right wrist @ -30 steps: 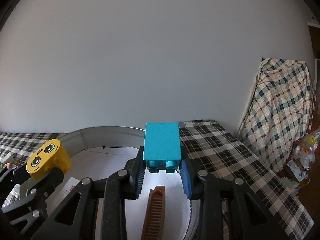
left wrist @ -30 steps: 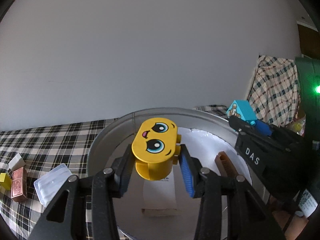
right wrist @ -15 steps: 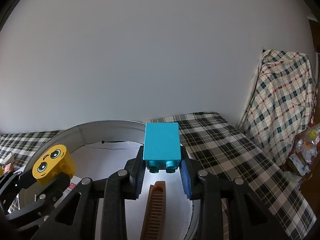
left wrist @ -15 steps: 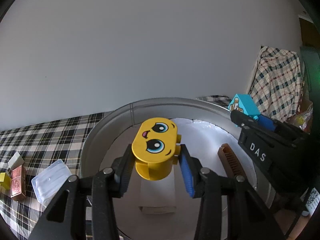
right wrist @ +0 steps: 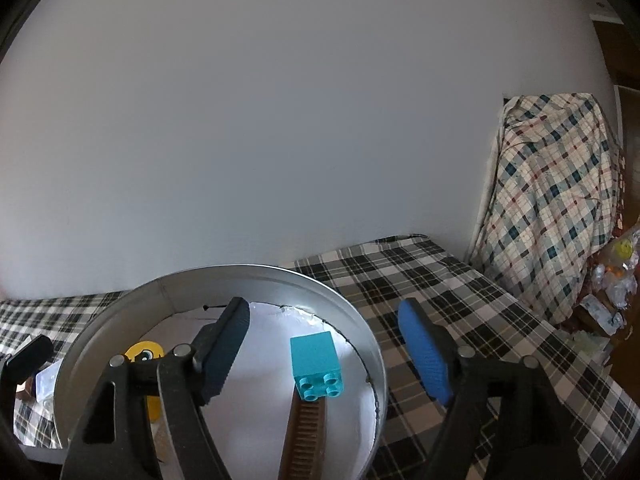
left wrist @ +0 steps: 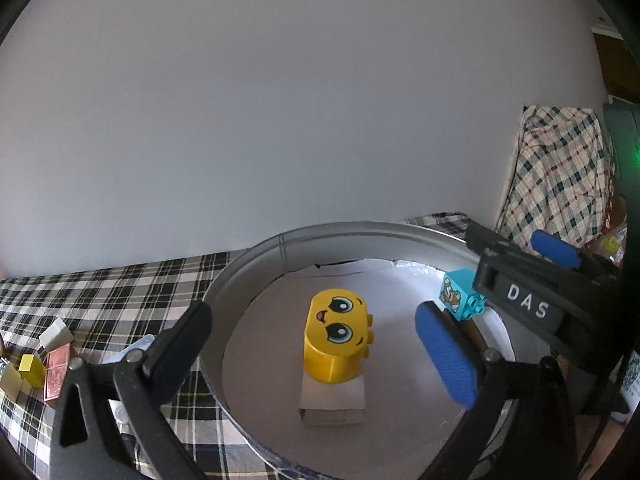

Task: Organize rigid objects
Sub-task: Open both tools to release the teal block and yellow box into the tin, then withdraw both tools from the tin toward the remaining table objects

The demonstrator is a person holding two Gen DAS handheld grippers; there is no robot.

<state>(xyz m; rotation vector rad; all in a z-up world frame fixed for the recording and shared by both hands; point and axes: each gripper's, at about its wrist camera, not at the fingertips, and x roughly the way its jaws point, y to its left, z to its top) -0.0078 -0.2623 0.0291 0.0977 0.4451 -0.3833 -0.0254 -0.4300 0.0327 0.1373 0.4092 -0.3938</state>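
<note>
A yellow face block rests on a small pale box inside the round metal tin. My left gripper hovers above it; its jaws are opening and the pads stand wide of the block without touching it. A teal studded block lies on the end of a brown comb near the tin's right wall. My right gripper is over it, jaws opening, pads clear of it. The teal block also shows in the left wrist view. The yellow block is half hidden behind a finger.
The tin stands on a black-and-white plaid cloth against a plain wall. Left of the tin lie a clear plastic box, a copper-coloured block, a yellow cube and a white block. Plaid-draped furniture stands at right.
Both grippers have opened. The yellow block left the left jaws and now sits on the small box in the tin. The teal block left the right jaws and lies on the comb.
</note>
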